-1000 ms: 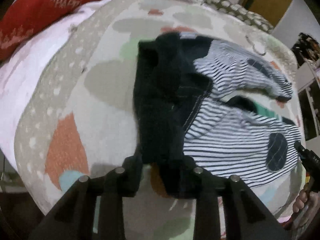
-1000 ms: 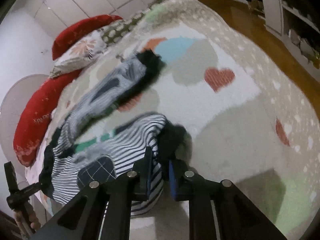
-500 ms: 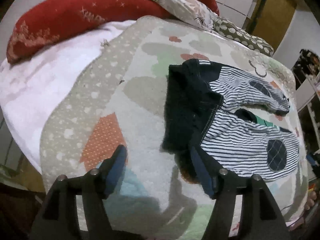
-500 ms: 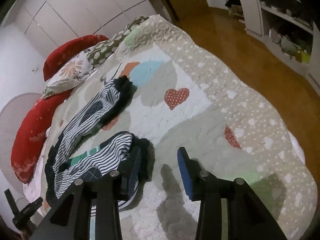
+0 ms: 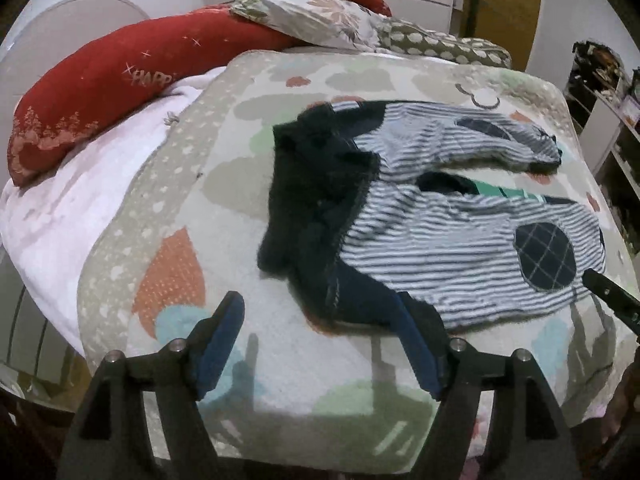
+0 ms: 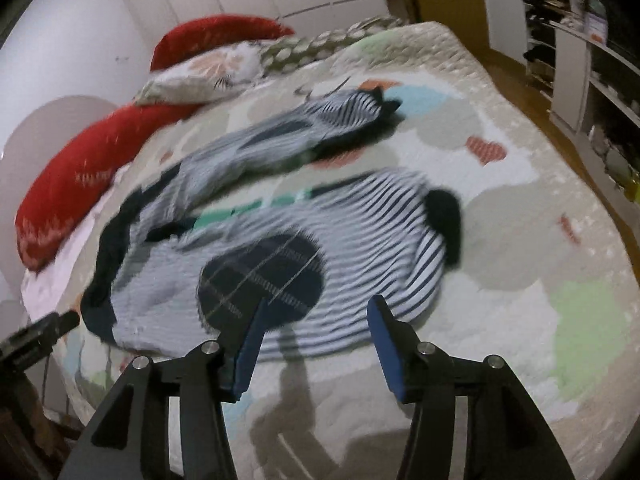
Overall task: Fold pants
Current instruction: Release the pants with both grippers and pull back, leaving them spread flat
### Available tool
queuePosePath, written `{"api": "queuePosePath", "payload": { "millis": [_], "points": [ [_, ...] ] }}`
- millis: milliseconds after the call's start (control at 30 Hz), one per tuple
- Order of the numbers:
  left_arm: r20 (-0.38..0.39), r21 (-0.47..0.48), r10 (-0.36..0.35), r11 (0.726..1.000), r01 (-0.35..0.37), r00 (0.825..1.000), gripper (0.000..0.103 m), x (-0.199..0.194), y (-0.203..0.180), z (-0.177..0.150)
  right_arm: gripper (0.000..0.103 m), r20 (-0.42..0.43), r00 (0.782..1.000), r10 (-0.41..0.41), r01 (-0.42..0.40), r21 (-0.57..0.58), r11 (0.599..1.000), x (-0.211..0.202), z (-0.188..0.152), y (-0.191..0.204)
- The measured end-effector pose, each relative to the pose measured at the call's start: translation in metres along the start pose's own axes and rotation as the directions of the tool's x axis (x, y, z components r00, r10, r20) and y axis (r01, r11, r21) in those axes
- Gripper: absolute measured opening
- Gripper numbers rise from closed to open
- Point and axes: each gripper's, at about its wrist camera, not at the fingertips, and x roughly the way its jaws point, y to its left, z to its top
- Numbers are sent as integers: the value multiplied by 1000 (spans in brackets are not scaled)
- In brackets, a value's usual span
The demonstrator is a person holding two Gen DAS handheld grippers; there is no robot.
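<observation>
Both claws have let go since a second earlier: each was then pinching an edge of the garment, and each now hangs back above the bed with nothing between its pads. Their jaws have just been opening.

Starting at the left, a long red bolster pillow (image 5: pixel 120 92) lies along the head of the bed. Beside it begins the pale quilted bedspread printed with hearts and blobs of colour (image 5: pixel 168 200). The left gripper (image 5: pixel 320 320) hovers over its near edge, blue pads spread wide and empty, with the right pad showing just in front of the garment's dark corner.

Next comes the pair of small striped navy-and-white soft knit pants with a dark waistband and checked knee patches (image 5: pixel 460 236). They lie flat near the middle of the bedspread, waistband to the left, two legs running right with a gap between them, not yet folded.

Farther right, in the right wrist view, the right gripper (image 6: pixel 316 320) hovers above the near leg's hem side, pads apart and holding nothing.

Judging by the limp drape and wrinkles, the pants look light, floppy and non-slippery; they should bend wherever lifted and sag between grips. Good holds are probably the thick waistband corner for one claw and the dark cuff (image 6: pixel 444 216) for the other, pinching both layers so the leg carries over evenly.
</observation>
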Motion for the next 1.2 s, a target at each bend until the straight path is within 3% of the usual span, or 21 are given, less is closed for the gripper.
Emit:
{"api": "queuePosePath", "payload": {
  "millis": [467, 1200],
  "points": [
    [14, 66, 22, 998, -22, 1000, 75, -11, -19, -13, 60, -13, 1000, -17, 18, 68, 998, -5, -19, -15],
    [-14, 75, 21, 997, -20, 1000, 75, -14, -25, -23, 66, -24, 1000, -13, 14, 74, 997, -5, -31, -16]
  ]
}}
